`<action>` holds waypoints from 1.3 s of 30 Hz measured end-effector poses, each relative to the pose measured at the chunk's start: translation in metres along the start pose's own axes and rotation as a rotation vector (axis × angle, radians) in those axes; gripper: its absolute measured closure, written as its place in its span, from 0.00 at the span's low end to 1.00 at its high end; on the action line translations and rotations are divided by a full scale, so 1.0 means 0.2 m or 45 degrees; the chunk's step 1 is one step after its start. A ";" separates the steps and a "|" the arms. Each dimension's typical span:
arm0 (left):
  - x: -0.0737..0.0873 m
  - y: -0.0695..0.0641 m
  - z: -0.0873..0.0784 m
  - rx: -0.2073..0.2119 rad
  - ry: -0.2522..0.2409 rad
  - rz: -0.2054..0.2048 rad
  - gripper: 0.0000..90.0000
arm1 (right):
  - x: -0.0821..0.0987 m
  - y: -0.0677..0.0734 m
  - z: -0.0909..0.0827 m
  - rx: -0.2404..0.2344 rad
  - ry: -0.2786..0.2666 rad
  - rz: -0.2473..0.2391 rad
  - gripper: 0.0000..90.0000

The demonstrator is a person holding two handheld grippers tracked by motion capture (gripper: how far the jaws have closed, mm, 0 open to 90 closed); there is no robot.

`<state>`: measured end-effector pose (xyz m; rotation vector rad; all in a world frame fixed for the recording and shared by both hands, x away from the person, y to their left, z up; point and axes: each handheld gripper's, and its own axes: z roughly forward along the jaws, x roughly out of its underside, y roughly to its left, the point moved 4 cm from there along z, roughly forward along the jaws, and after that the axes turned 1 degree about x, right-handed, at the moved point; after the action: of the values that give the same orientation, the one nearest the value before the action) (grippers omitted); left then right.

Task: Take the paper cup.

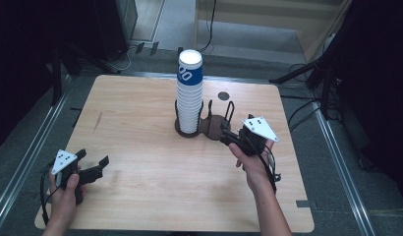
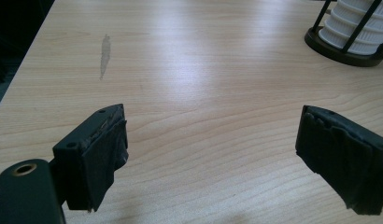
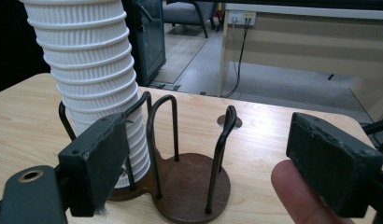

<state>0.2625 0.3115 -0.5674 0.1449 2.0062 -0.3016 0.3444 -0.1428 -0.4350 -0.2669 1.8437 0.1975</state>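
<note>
Probably an office or lab room: grey carpet floor (image 1: 248,29), a pale wooden desk (image 3: 315,42) with dangling cables (image 3: 240,60), black tripod legs (image 1: 307,73), and a light wooden table (image 1: 140,147) between metal rails (image 1: 27,162).

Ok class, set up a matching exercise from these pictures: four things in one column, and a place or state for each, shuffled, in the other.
Things:
1. stack of paper cups
2. right-hand ring of the holder
3. left gripper
4. right gripper

Places or states:
A. open, over bare wood at the near left of the table
B. empty
C. open, just before the holder
D. standing in the left-hand ring

Pairs: 1-D, 2-B, 3-A, 4-C
</note>
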 end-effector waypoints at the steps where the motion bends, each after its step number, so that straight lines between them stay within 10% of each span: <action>1: 0.00 0.00 0.00 0.001 0.000 -0.001 0.11 | 0.00 0.00 0.00 -0.002 -0.002 -0.003 0.15; 39: 0.00 0.00 0.00 -0.001 0.003 0.010 0.11 | -0.23 0.22 0.20 -0.108 -0.017 0.027 0.15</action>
<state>0.2626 0.3108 -0.5675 0.1527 2.0074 -0.2952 0.3826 -0.0862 -0.4018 -0.3043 1.8277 0.2920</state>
